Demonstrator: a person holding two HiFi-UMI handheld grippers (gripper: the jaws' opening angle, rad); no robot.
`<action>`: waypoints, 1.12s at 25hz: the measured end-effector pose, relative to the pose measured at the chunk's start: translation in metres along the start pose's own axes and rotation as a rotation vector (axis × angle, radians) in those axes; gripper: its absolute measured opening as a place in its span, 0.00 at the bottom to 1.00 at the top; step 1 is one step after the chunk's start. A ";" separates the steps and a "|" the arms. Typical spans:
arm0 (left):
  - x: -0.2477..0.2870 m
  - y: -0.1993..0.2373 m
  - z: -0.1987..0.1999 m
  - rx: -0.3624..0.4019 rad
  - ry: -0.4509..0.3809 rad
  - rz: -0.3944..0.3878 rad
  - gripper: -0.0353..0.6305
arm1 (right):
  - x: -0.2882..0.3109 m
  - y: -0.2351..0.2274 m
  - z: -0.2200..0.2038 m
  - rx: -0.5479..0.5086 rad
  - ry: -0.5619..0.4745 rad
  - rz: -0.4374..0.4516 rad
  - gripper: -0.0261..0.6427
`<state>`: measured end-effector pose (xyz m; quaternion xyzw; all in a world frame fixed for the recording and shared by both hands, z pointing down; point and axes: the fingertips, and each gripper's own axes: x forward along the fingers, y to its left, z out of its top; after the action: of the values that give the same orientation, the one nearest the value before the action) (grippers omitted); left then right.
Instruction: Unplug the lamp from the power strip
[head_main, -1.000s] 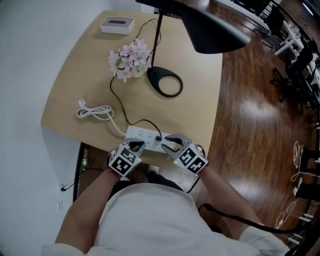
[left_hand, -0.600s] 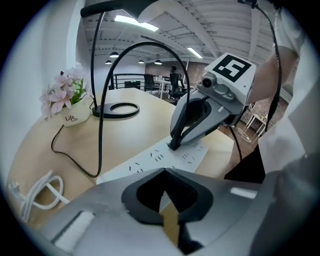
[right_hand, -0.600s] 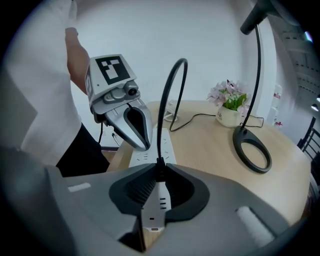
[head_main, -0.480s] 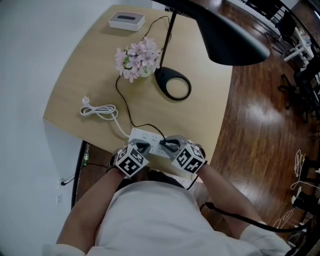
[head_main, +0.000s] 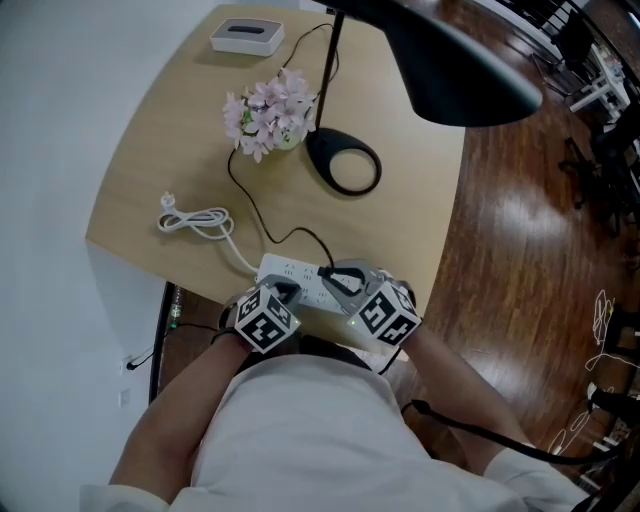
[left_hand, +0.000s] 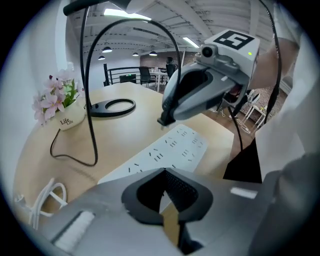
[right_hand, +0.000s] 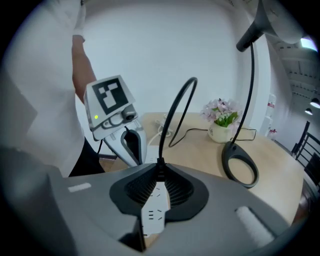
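The fingers of your right gripper (right_hand: 160, 169) are closed on the black lamp plug (left_hand: 164, 119), just above the white power strip (left_hand: 172, 149) at the near edge of the worktop (head_main: 180, 150). I cannot tell if its pins are free. Your left gripper (left_hand: 162, 174) is closed on nothing, tips by the strip. The plug looks hard and probably tight, so hold its body, not the springy cord (right_hand: 176, 107).
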<state>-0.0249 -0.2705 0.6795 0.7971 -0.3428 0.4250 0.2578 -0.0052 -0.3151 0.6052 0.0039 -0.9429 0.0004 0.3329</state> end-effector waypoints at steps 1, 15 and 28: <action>0.000 0.000 0.000 -0.003 0.001 -0.005 0.06 | -0.002 -0.007 0.003 0.005 -0.002 -0.013 0.12; -0.002 0.001 -0.001 -0.076 -0.024 -0.009 0.06 | 0.019 -0.070 -0.064 0.211 0.080 -0.051 0.12; -0.002 0.001 -0.003 -0.068 0.003 -0.010 0.06 | 0.009 -0.086 -0.082 0.351 0.079 -0.140 0.21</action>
<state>-0.0282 -0.2683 0.6797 0.7890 -0.3528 0.4128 0.2873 0.0400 -0.4005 0.6750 0.1275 -0.9121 0.1420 0.3629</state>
